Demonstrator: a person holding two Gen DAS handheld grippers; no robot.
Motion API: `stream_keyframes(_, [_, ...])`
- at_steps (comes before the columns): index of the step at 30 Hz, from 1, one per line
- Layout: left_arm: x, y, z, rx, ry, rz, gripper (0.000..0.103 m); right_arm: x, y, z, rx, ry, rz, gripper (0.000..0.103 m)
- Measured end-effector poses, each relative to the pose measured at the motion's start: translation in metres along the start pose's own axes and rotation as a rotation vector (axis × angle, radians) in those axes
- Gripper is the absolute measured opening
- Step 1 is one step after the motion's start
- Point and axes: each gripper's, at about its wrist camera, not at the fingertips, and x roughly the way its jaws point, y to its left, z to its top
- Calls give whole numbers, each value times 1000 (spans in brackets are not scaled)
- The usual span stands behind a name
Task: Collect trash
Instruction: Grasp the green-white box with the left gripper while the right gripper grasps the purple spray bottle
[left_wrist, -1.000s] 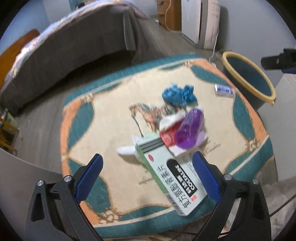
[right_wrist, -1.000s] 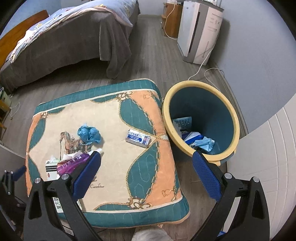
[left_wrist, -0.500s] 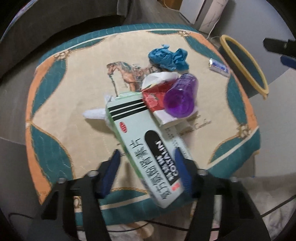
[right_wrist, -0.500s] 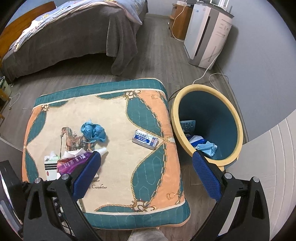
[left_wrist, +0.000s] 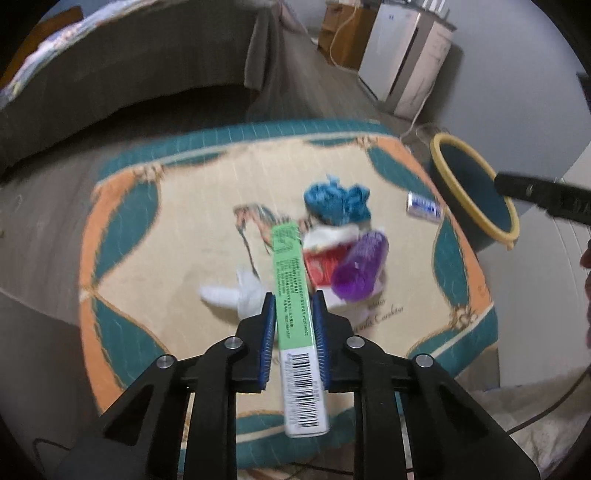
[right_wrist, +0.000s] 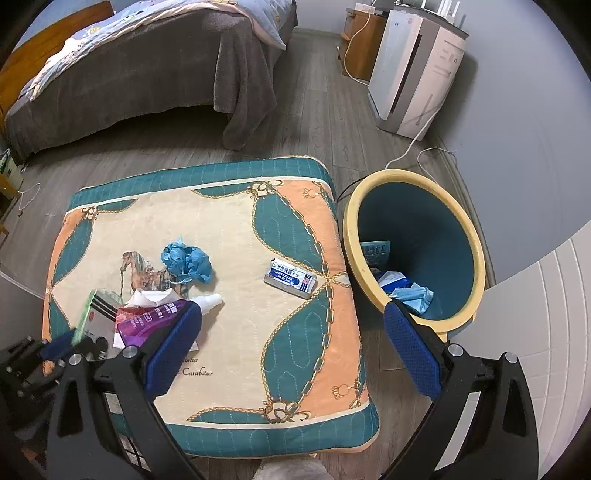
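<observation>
My left gripper (left_wrist: 293, 308) is shut on a green medicine box (left_wrist: 291, 291), held edge-up above the patterned cushion (left_wrist: 155, 236); the box also shows in the right wrist view (right_wrist: 86, 312). On the cushion lie a purple spray bottle (left_wrist: 360, 267), a red packet (left_wrist: 323, 260), white tissue (left_wrist: 236, 293), crumpled blue gloves (left_wrist: 338, 201) and a small blue-white box (left_wrist: 424, 205). My right gripper (right_wrist: 291, 347) is open and empty, above the cushion's right edge, beside the yellow-rimmed blue bin (right_wrist: 469, 236), which holds some trash (right_wrist: 410, 293).
A bed with a grey cover (right_wrist: 147, 74) stands behind the cushion. A white appliance (right_wrist: 417, 74) with a cable and a wooden cabinet (right_wrist: 364, 40) stand at the back right. A white panel (right_wrist: 546, 332) is at the right.
My left gripper has closed on the green box and lifted it, turning it on edge. The right gripper has stayed open and shifted slightly.
</observation>
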Motion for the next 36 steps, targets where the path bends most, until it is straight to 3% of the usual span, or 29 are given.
stream_keyframes(12, [-62,12,58,162,-149,121,19,12,24,1,62,24,62,97])
stream_keyframes(15, [-61,25,58,164,-179,141,19,25,38,1,53,59,77,97])
stream_keyframes(19, [-47,39,58,112,-172,105,19,41,58,1,17,100,78,97])
stream_keyframes(23, [-42,45,59,125,-173,105,19,57,75,1,1,134,85,96])
stream_keyframes(31, [-40,61,59,105,-170,81,19,91,101,-7,-20,245,122,80])
stream_keyframes(36, [-42,64,61,91,-178,62,19,108,98,-14,62,325,179,69])
